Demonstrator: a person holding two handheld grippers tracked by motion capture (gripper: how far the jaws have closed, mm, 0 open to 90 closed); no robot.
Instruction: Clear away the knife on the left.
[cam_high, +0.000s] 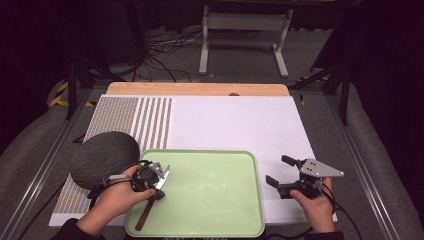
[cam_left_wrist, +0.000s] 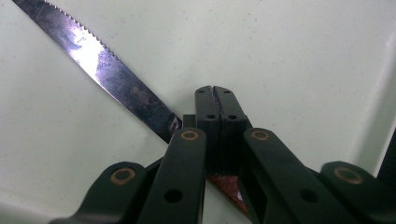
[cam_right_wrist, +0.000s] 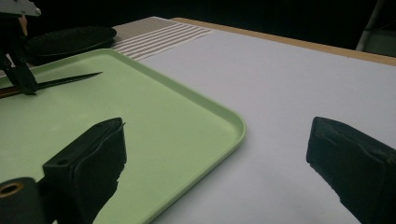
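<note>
White table (cam_high: 235, 120) is carrying a green tray (cam_high: 215, 195); inside it, left gripper (cam_high: 150, 184) is clamping a knife (cam_high: 161, 178); right gripper (cam_high: 280, 172) is gaping beside the tray.

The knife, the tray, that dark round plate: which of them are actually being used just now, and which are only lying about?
In use:
- knife, gripped by the left gripper
- green tray, under the knife

Lying about:
- dark plate, beside the tray
- striped mat
- right gripper, open, holding nothing

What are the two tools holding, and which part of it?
The left tool is shut on the knife, near where its blade meets the brown handle, over the green tray. The right tool is open, holding nothing.
</note>
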